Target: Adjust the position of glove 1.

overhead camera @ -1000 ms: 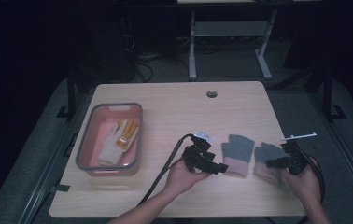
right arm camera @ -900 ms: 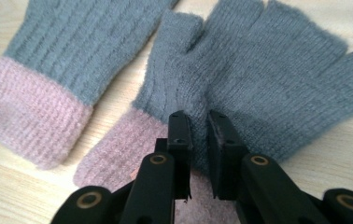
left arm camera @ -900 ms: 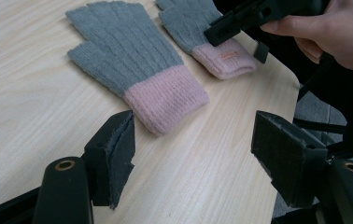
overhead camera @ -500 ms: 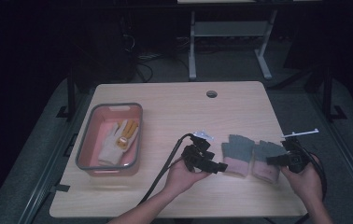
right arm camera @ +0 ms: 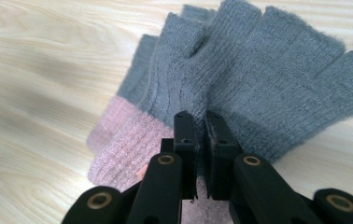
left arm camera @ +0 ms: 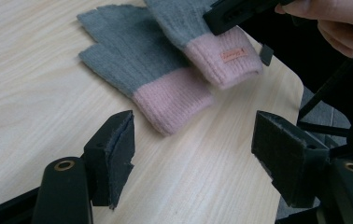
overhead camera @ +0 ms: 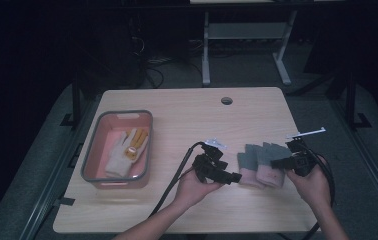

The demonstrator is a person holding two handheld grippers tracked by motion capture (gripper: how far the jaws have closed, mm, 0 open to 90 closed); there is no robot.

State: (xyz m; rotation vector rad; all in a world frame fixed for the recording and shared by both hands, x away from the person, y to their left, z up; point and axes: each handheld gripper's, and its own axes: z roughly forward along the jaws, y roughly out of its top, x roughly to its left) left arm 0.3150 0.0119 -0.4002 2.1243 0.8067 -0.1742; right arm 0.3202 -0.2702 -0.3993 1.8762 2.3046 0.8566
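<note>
Gloves lie overlapped between your grippers; your right gripper (right arm camera: 201, 122) has just been closing and now pinches the upper glove (right arm camera: 258, 88) at its knit; your left gripper (left arm camera: 193, 144) stands apart, the lower glove (left arm camera: 137, 70) just beyond its jaws; lifting may drag that one along; the orange tag (left arm camera: 233, 54) is unreadable.

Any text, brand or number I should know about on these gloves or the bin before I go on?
Small orange tag on the pink cuff of the farther grey glove: it bears a short word, too small and blurred to read.
Nearer grey glove: no text.
Pink bin and white glove in it: no text legible.
</note>
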